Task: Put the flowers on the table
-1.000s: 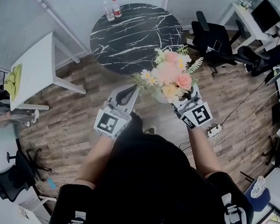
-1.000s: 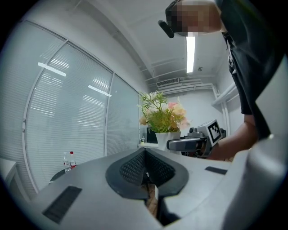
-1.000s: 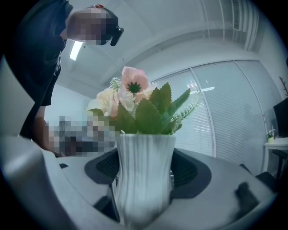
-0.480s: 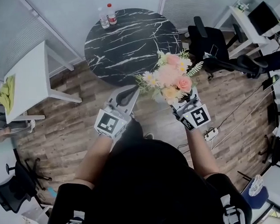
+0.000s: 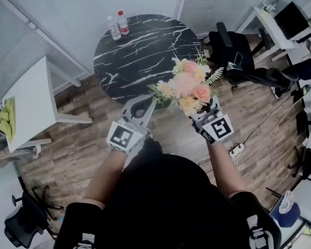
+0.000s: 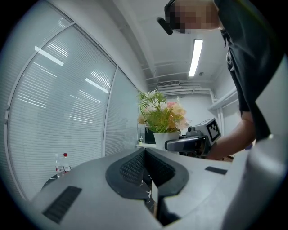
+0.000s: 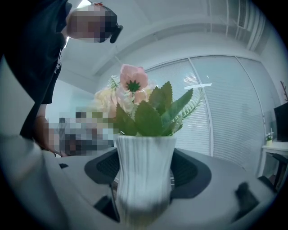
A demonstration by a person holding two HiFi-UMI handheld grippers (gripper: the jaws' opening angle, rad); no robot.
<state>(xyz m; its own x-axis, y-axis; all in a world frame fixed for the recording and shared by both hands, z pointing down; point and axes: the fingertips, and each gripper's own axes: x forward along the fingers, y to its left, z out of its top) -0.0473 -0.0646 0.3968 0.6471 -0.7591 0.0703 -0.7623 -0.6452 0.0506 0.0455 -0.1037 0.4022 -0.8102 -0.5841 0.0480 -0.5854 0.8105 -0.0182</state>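
Note:
A bouquet of pink, peach and white flowers (image 5: pixel 187 87) stands in a white ribbed vase (image 7: pixel 144 166). My right gripper (image 5: pixel 200 112) is shut on the vase and holds it upright in the air, near the round black marble table (image 5: pixel 144 50). In the head view the blooms hide the vase. My left gripper (image 5: pixel 140 104) hangs level with it on the left, shut, with nothing between its jaws. The left gripper view shows the flowers (image 6: pixel 163 114) and the right gripper (image 6: pixel 198 140) off to its right.
Two water bottles (image 5: pixel 117 24) stand at the table's far left rim. A white side table (image 5: pixel 29 102) with a yellow cloth is at the left. Black office chairs (image 5: pixel 237 47) crowd the right of the round table. A power strip (image 5: pixel 236 148) and cables lie on the wood floor.
The round table and the white side table have slid slightly in the head view as the person shifts. Both grippers keep the same pose, and the vase stays gripped.

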